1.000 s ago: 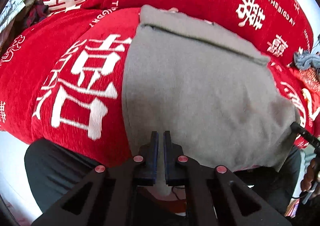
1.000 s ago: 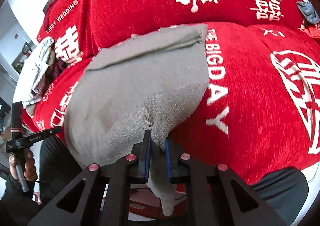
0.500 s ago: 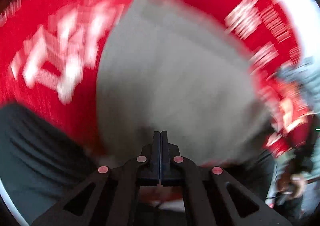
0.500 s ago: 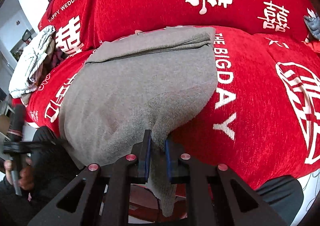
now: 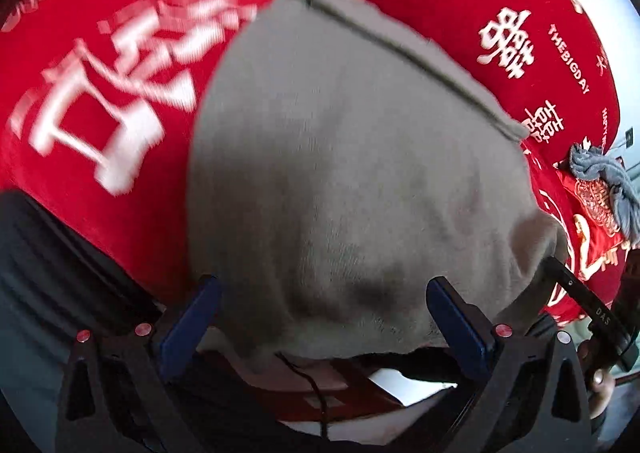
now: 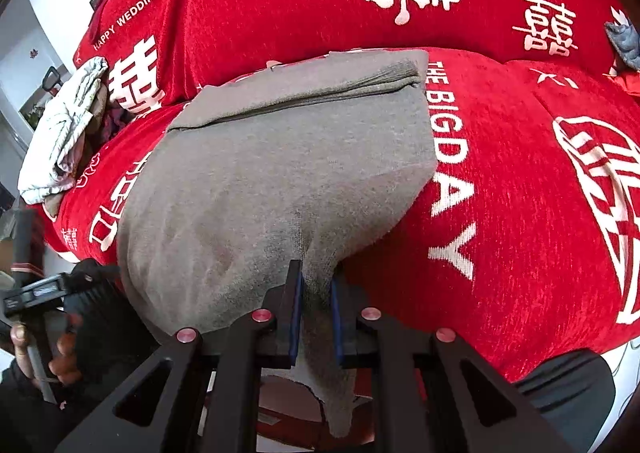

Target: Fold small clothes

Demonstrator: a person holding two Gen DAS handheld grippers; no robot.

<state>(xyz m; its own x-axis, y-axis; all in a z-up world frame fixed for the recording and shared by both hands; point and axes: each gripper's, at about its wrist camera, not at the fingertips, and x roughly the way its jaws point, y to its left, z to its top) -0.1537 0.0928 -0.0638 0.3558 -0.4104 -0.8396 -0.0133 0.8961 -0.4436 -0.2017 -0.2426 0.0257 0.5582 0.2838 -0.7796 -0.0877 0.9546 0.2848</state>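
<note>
While one corner is pinched and the other free, this fold could skew.
Left view: the left gripper (image 5: 320, 309), jaws just sprung wide, straddles the grey garment's (image 5: 352, 157) near edge unclamped; a careless close may bunch it. Right view: the right gripper (image 6: 316, 293) clamps the soft knit's near corner on the red cover (image 6: 520, 193); tugging drags it.

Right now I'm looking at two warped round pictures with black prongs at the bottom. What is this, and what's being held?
Each picture comes from a fisheye camera on a pair of hand-held tongs, looking along its fingers; a person holds one in each hand. A grey garment lies on a red cloth with white lettering. The right tongs pinch the garment's near corner. The left tongs have just been opening and now stand wide astride its near edge, gripping nothing. Other clothes lie piled at the side.
</note>
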